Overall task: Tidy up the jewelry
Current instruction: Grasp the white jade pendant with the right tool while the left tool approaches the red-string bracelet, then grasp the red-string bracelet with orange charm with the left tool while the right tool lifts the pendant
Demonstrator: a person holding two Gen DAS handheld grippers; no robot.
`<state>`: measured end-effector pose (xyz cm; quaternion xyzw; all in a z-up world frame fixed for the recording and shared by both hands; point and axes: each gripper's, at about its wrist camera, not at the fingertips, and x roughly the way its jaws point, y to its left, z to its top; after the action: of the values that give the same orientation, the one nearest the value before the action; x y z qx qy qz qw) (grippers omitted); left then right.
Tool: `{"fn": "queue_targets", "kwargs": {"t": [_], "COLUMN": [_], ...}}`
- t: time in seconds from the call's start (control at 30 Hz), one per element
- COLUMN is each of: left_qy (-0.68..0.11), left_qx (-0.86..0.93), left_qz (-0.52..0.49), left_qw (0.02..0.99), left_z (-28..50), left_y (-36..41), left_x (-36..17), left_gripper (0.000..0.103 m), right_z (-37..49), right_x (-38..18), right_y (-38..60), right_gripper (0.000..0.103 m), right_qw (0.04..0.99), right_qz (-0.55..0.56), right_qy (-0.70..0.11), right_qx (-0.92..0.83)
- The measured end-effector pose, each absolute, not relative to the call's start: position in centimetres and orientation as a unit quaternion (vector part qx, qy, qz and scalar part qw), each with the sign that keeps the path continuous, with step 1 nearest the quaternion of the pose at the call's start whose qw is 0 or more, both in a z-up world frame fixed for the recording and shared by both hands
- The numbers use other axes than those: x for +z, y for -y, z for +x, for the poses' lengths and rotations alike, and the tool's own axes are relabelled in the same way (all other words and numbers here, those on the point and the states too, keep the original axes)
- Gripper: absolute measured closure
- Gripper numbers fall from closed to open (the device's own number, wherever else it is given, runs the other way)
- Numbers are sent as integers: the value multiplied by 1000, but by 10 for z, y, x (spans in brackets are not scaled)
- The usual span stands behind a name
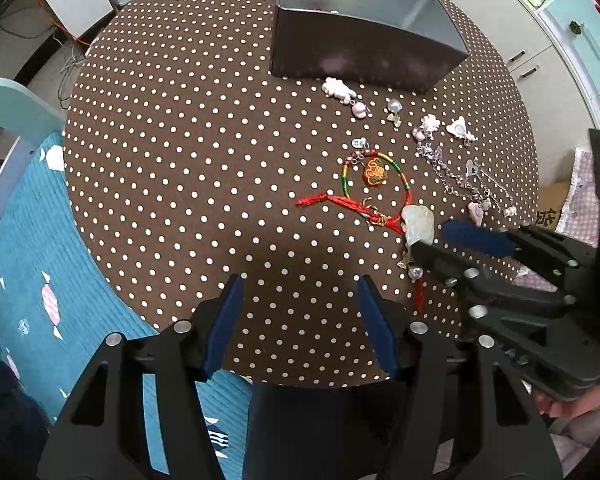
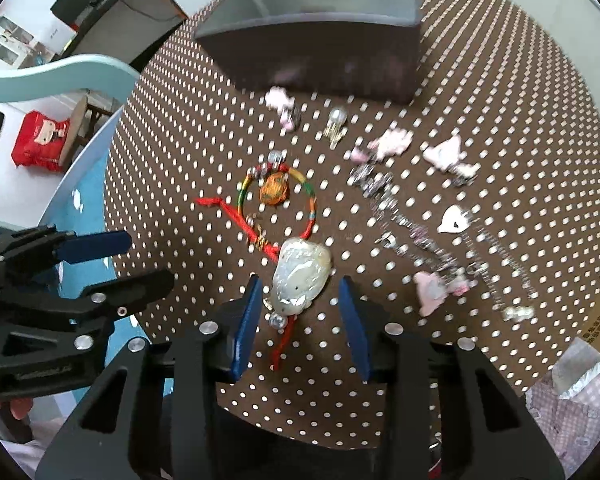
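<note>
Round tabletop [image 1: 172, 128], brown cloth with white dots, carrying the following.

Box [image 1: 364, 52]: dark, open-topped, standing at the far edge of the tabletop; small items show just over its rim, too little to tell what.

Pink charms [image 1: 342, 92]: lying just in front of the box's near wall, a clear bead charm [image 1: 395, 109] beside them.

Further pink and white charms [image 1: 460, 130]: toward the right edge, with a silver chain [image 1: 454, 178] trailing from them toward the near right edge.

Bracelet [image 1: 374, 176]: a multicoloured cord ring with an orange embroidered pendant [image 2: 275, 192] inside it, near the middle of the tabletop.

Red cord [image 1: 332, 201]: runs across the bracelet's near side and on to a pale stone pendant [image 2: 300, 276], which lies flat on the cloth toward the near edge, a short red tail behind it.

Right gripper [image 2: 300, 304]: low over the near edge, jaws apart, one blue pad on each side of the stone pendant, neither visibly touching it. The right wrist view is motion-blurred.

Left gripper [image 1: 300, 300]: over bare cloth at the near edge, left of the pendant, jaws wide apart, holding nothing.

Blue rug [image 1: 32, 248]: on the floor beyond the tabletop's left edge.
</note>
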<state>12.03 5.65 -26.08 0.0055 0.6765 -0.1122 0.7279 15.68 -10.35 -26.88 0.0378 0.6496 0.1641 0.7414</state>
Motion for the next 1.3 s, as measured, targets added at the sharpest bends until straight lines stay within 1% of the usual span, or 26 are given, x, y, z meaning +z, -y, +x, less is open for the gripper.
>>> {"fn": "queue_targets", "kwargs": {"t": [0.07,0.2,0.27,0.5,0.67,0.87,1.0,1.03,1.1,1.13,1.17,1.23,1.27,1.3], "left_qy": [-678,-681,-682,-687,-692,-696,-695,-695,-695,-694,-694,-694,-694,-693], "left_qx": [-111,-112,-111,-101,-97,-98,-95,-95,-96,-96,-97,-97,-97,-97], "left_qz": [3,-4,-5,-12,-24,-31,-30,-31,-33,-32,-31,-29,-28,-26], "left_qw": [727,724,723,720,715,711,712,712,712,712,713,713,713,714], "left_z": [119,116,118,131,140,147,156,158,165,169,175,187,190,200], "left_y": [-56,-58,-59,-57,-56,-46,-37,-35,-31,-29,-27,-22,-20,-17], "left_x": [-263,-265,-266,-272,-275,-279,-278,-278,-277,-276,-273,-270,-269,-270], "left_gripper": [37,37,37,37,37,37,37,37,37,37,37,37,37,37], "right_z": [155,156,155,147,143,149,154,155,156,157,159,160,161,161], "right_x": [-270,-269,-270,-273,-273,-275,-278,-279,-278,-278,-278,-276,-275,-273], "right_y": [101,96,91,72,72,86,108,112,118,120,124,128,127,127], "right_gripper": [65,67,71,72,76,78,83,87,87,91,93,92,90,90], "right_qw": [743,749,753,765,768,762,749,746,744,745,744,739,738,741], "right_qz": [41,30,19,-8,-16,30,106,120,125,127,129,131,127,121], "right_qy": [-648,-642,-638,-625,-620,-624,-630,-632,-633,-632,-632,-636,-638,-637], "right_qx": [162,159,157,156,160,171,175,173,170,170,172,182,181,178]}}
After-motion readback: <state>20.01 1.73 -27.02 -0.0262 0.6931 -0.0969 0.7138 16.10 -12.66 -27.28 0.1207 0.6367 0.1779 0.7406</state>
